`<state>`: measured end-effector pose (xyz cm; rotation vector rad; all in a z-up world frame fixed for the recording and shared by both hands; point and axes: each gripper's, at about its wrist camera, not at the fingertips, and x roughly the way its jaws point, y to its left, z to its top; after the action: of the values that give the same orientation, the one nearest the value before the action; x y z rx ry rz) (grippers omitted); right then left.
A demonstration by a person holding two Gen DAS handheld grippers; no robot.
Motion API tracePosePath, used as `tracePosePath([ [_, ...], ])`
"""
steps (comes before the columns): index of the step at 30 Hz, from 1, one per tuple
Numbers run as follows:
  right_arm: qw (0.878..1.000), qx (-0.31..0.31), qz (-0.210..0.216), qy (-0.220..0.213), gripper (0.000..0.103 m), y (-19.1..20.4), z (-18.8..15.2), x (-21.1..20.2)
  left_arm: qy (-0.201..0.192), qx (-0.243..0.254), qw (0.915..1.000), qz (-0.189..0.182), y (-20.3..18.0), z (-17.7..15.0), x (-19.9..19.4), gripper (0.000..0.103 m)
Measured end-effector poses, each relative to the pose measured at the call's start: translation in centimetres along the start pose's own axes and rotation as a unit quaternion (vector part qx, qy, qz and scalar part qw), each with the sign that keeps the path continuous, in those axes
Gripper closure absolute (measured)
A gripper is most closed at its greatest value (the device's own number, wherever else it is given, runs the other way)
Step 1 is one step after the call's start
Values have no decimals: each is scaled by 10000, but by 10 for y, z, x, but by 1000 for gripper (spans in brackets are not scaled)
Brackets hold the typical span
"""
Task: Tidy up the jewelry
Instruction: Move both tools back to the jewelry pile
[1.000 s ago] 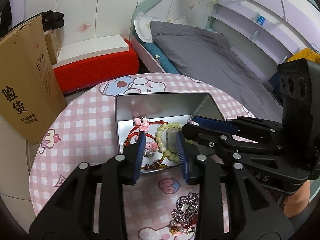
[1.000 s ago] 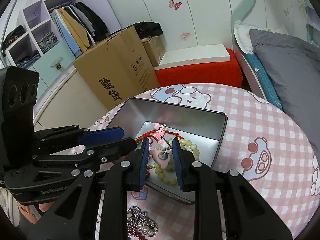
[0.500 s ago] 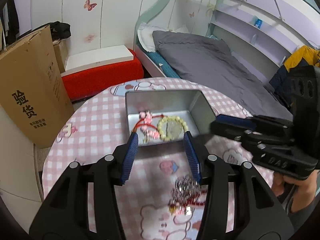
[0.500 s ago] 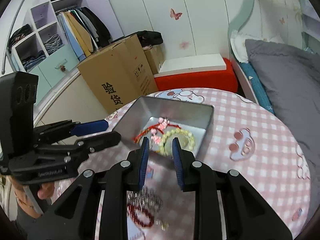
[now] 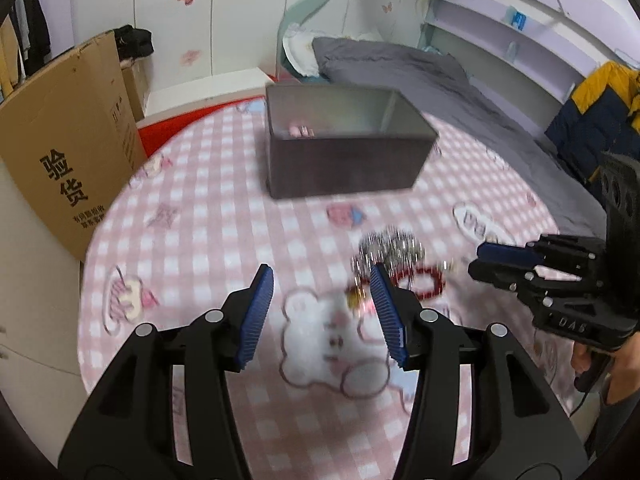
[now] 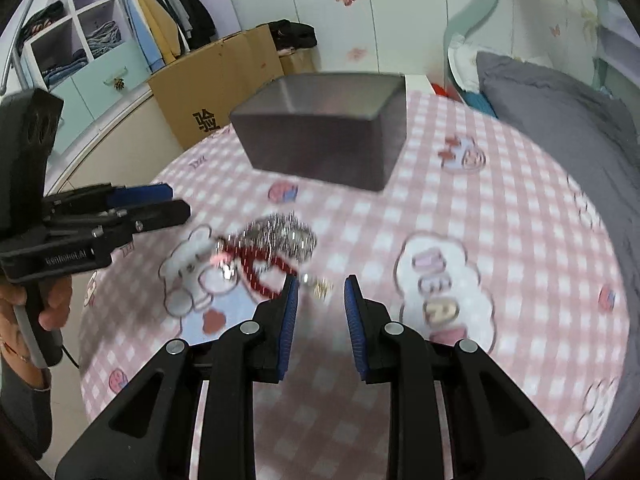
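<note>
**Some jewelry boxed, a tangled pile still loose on the worktop**

The metal tin [image 5: 344,148] stands in the upper middle of both wrist views, on the pink checked worktop [image 5: 208,216]. From this low angle only a scrap of pink shows over its near wall in the left wrist view, so something lies inside, but how much cannot be told.

The remaining work sits in the middle of the frame: a silver tiara-like piece [image 6: 280,232] heaped together with a red bead bracelet [image 6: 260,268] and a small gold charm [image 6: 320,288], all resting on the worktop well apart from the tin. Motion blur softens the details.

The left hand-held gripper [image 5: 320,316] fills the lower part of its own view; its jaws are opening, with nothing between the blue pads but the cartoon bear print. The pile lies just beyond its right-hand finger. The right hand-held gripper [image 6: 320,328] is released too, its jaws standing narrowly apart and empty, the gold charm just ahead of the tips. Each gripper appears at the edge of the other's view, gripped by a hand [image 6: 48,304].

By my reading, the task is partway through: the loose pile has yet to be picked up and moved to the tin.
</note>
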<state>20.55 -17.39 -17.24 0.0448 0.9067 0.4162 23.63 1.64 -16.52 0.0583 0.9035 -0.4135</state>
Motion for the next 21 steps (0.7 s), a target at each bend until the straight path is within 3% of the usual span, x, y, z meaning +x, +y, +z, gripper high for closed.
tracePosePath([
  [16, 9999, 121, 52, 6, 76, -2, -16, 1, 200, 370, 9990, -138, -42, -29, 19, 53],
  [18, 9999, 137, 53, -10, 76, -4, -16, 0, 194, 393, 9989, -189, -45, -28, 21, 65],
  [21, 9998, 166, 90, -19, 74, -5, -16, 0, 203, 361, 9991, -88, -46, -24, 28, 67],
])
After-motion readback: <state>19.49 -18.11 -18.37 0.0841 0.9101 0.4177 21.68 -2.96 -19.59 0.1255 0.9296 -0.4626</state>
